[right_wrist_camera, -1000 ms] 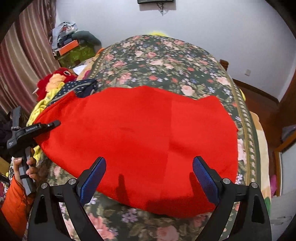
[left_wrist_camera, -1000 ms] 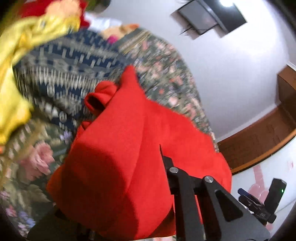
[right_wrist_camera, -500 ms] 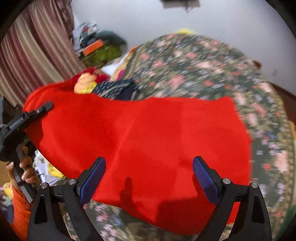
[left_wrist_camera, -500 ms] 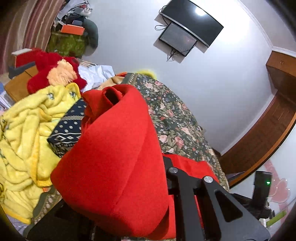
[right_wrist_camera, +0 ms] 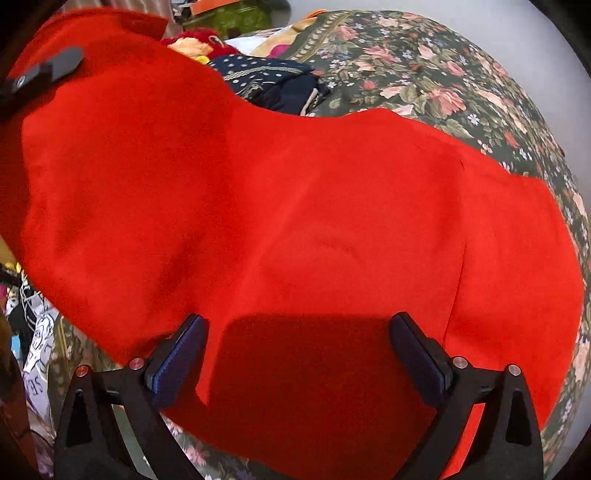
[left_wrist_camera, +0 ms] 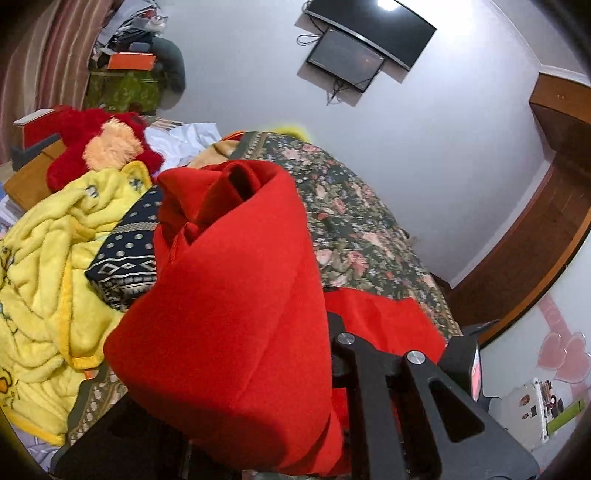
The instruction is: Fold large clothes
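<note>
- Left claw (left_wrist_camera: 332, 354) is mostly buried under a red garment (left_wrist_camera: 236, 295), which bunches up and drapes over it; only one black finger (left_wrist_camera: 373, 387) and its frame show at the lower right, and the other finger is hidden by cloth. The cloth hangs from the claw as if pinched there, though the pinch itself is covered.
- Right claw (right_wrist_camera: 297, 360) stands wide, its two blue-padded fingers (right_wrist_camera: 177, 360) well apart with nothing between them. It hovers close above the red garment (right_wrist_camera: 295, 206), and its shadow falls on the cloth just ahead of the fingers.
- From the right wrist view, the garment spreads broadly across a bed with a dark flowered cover (right_wrist_camera: 424, 74). Its left end is raised up toward the other claw (right_wrist_camera: 48, 68), whose black tip shows at the upper left; its right end lies flat on the cover.
- A seam line runs down the garment's right part.
- Beside the garment, a folded dark blue patterned cloth (left_wrist_camera: 129, 254) lies on the bed, next to a crumpled yellow blanket (left_wrist_camera: 48, 266).
- Behind those sits a red plush toy (left_wrist_camera: 99, 147) with a pale fuzzy patch, and white cloth (left_wrist_camera: 184, 142) just past it.
- On the white wall hang two dark screens (left_wrist_camera: 369, 29), one below the other.
</note>
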A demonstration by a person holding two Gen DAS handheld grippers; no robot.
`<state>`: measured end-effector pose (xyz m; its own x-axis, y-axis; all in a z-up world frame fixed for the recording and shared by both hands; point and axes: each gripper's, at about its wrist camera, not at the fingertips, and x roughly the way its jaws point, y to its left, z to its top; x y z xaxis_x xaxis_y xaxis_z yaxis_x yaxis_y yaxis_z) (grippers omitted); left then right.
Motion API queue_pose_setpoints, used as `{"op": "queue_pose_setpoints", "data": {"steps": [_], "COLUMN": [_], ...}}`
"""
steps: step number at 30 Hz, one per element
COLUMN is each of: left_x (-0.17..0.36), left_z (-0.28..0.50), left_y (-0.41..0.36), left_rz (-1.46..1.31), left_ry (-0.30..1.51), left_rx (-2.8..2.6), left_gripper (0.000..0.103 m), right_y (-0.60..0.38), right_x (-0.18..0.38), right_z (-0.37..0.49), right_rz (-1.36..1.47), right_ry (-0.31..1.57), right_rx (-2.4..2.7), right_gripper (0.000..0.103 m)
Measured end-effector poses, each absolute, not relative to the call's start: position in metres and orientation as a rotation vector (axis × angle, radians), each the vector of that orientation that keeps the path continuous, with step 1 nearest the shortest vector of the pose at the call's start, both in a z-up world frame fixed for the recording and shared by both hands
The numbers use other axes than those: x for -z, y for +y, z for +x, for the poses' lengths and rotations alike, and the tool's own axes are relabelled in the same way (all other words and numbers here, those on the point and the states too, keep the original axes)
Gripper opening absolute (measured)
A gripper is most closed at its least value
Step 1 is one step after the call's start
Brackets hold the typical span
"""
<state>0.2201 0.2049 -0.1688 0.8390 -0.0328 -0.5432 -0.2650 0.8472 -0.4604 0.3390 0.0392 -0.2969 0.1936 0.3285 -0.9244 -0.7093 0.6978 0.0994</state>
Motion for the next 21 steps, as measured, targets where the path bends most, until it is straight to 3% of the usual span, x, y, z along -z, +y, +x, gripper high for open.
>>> {"op": "queue_pose_setpoints", "data": {"steps": [6, 12, 18, 21], "left_x": [0.14, 0.126, 0.164, 0.209], "left_z": [0.243, 0.281, 0.325, 0.345], "left_y": [0.161, 0.081, -0.009, -0.047], "left_rz": [-0.421, -0.346, -0.262, -0.182], "left_ry": [0.563, 0.574, 0.732, 0.917], "left_rx": [-0.081, 0.093, 0.238, 0.273], "left_gripper": [0.012, 0.011, 0.011, 0.012], "right_y": [-0.031, -0.127, -0.207, -0.235], "right_x": [0.25, 0.211, 0.202, 0.209], "right_z": [0.345, 0.334, 0.311, 0.305], "right_rz": [-0.156, -0.126, -0.128, -0.072], "right_ry": [1.11, 0.979, 0.936, 0.966], "right_rx": [-0.717, -0.505, -0.339, -0.315], "right_gripper": [0.099, 0.099, 0.099, 0.099]}}
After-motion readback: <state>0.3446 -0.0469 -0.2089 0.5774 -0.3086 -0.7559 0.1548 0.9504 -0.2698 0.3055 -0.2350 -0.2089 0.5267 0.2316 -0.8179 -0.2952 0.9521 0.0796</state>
